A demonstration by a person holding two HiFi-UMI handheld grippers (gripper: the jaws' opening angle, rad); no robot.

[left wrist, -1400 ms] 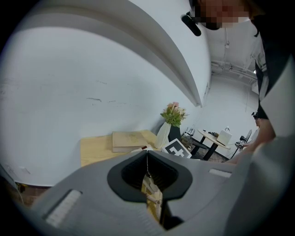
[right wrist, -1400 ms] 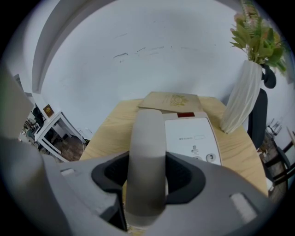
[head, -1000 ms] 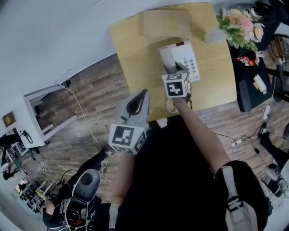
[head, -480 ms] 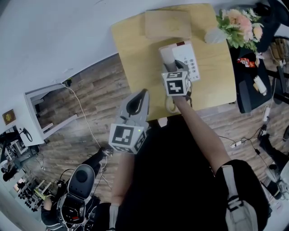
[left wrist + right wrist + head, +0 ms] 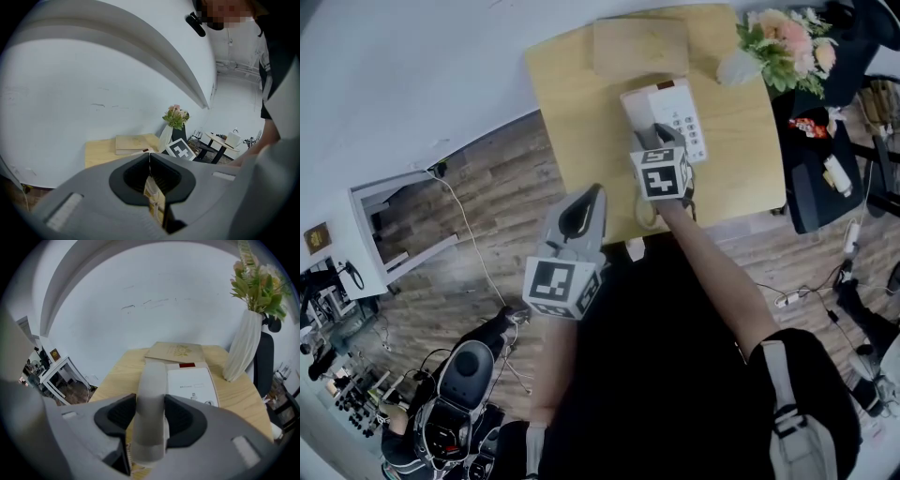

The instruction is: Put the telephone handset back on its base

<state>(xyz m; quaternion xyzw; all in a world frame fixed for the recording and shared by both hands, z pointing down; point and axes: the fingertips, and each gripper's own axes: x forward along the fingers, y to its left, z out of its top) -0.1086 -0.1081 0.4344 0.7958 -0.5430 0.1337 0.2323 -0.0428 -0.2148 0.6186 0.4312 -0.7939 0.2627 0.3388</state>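
Handset (image 5: 151, 394) lies lengthwise along the left side of the telephone base (image 5: 682, 120), and the right gripper (image 5: 654, 142) has it. The jaws have just been closing, and each pad now presses a flank of the grey receiver. Whether it sits fully down in its cradle I cannot tell. The base stands around the middle of the wooden table (image 5: 581, 103), keypad to the right. The coiled cord (image 5: 649, 217) trails back to the near edge. A flat tan book (image 5: 639, 45) lies at the far edge, and a white vase of flowers (image 5: 778, 47) stands at the far right corner. The left gripper (image 5: 592, 199) hangs just off the near left corner, jaws pressed together on nothing.
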